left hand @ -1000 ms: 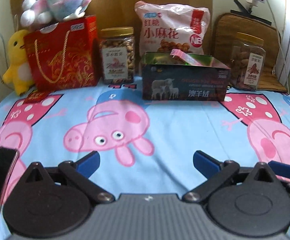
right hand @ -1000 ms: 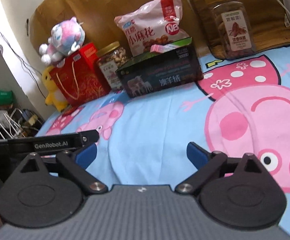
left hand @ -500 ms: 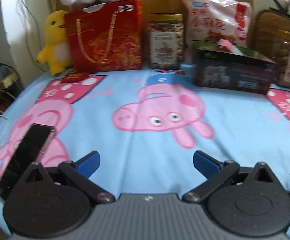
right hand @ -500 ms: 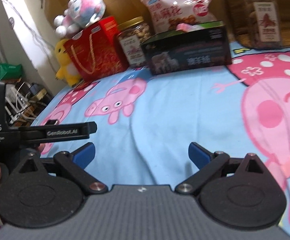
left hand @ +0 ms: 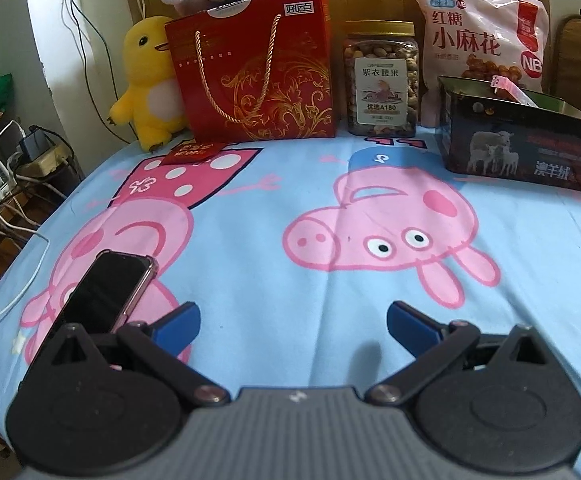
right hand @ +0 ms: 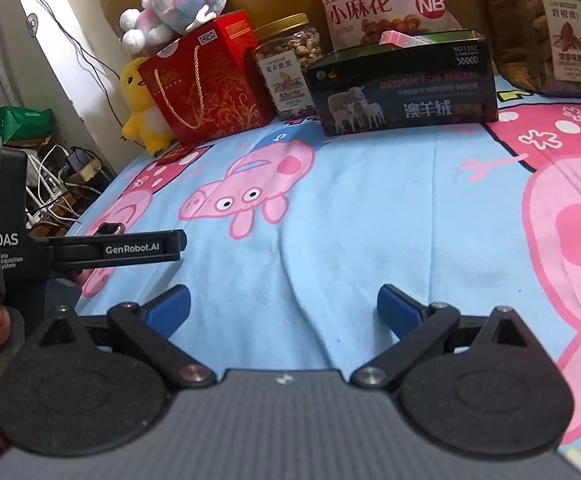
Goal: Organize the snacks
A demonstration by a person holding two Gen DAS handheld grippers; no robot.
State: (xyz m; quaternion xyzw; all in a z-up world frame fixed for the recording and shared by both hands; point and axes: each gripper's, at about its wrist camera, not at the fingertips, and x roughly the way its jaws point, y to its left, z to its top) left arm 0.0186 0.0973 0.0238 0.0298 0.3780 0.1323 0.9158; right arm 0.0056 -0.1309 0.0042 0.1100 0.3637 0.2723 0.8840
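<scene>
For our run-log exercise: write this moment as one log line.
left gripper: open, empty | right gripper: open, empty | dark tin box: open, pink packet inside | phone: on bedsheet

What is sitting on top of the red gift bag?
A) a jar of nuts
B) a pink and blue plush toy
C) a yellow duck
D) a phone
B: the pink and blue plush toy lies on top of the red gift bag, while the yellow duck stands beside the bag.
</scene>
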